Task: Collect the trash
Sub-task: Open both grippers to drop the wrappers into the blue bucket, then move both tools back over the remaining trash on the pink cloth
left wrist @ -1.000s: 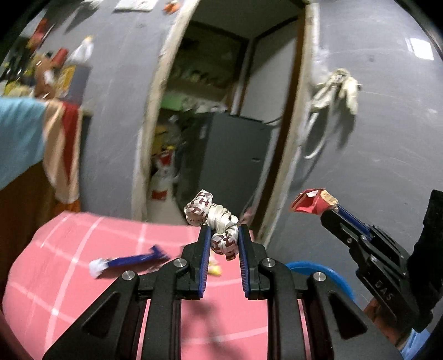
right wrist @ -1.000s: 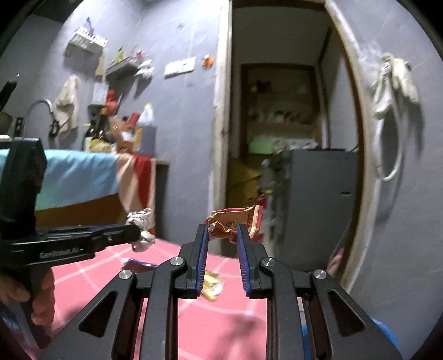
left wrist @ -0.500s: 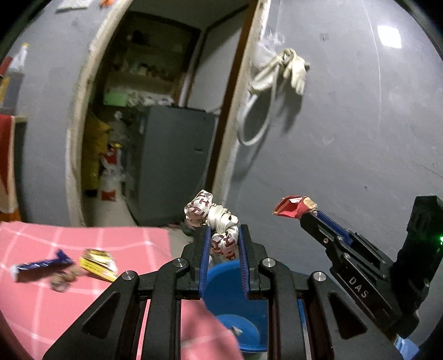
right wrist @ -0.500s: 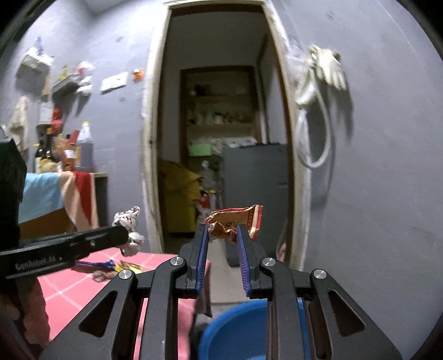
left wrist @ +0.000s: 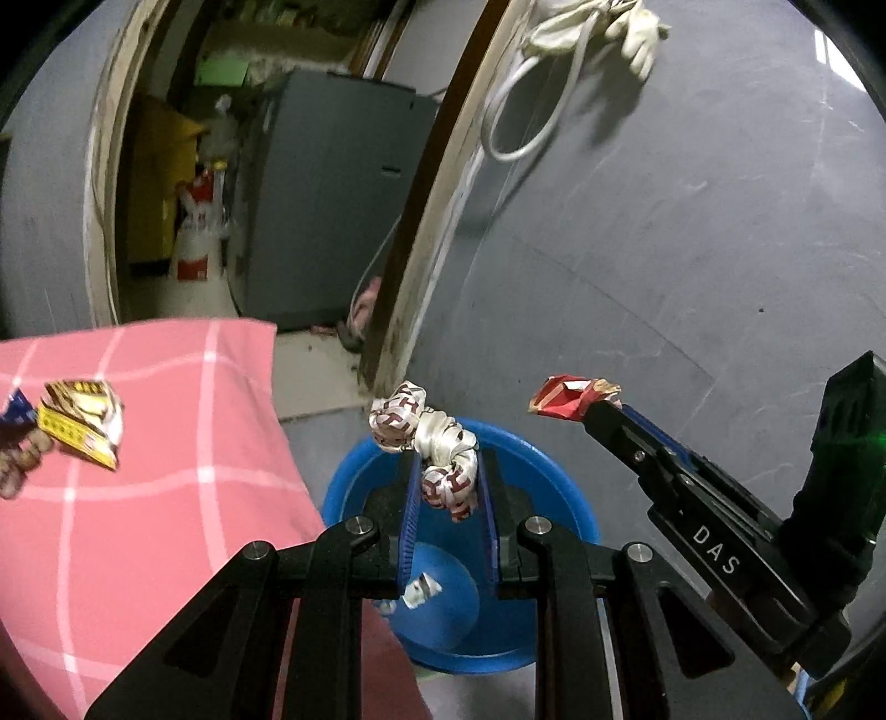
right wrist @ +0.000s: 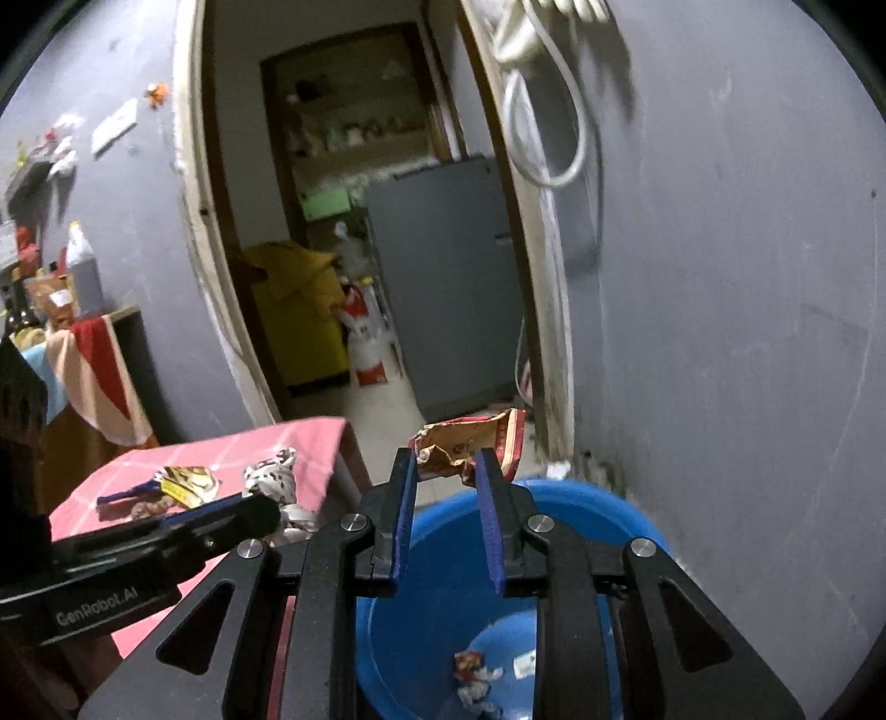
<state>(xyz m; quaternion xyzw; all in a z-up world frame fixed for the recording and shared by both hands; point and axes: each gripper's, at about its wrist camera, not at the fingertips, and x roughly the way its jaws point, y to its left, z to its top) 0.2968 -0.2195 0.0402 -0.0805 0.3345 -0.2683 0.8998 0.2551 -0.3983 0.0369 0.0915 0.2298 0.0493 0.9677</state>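
My left gripper [left wrist: 446, 465] is shut on a crumpled white-and-maroon wrapper [left wrist: 426, 432] and hangs over the blue basin [left wrist: 559, 471] on the floor. My right gripper [right wrist: 446, 459] is shut on a crinkled red-and-brown wrapper [right wrist: 470, 440] above the same basin [right wrist: 581, 498]. In the left wrist view the right gripper [left wrist: 601, 407] comes in from the right with its red wrapper [left wrist: 565, 396] at the tip. Small scraps [right wrist: 476, 670] lie in the basin's bottom. A yellow wrapper [left wrist: 83, 423] and a blue one [left wrist: 14, 407] lie on the pink checked tablecloth [left wrist: 166, 443].
The basin stands between the table's corner and a grey wall [left wrist: 692, 249]. Behind it is a doorway [right wrist: 343, 221] with a grey cabinet [right wrist: 448, 277] inside. White gloves and a cord [left wrist: 581, 33] hang on the wall above.
Both grippers swung right from above the pink table to over the blue basin and tipped downward. Each still holds its wrapper.
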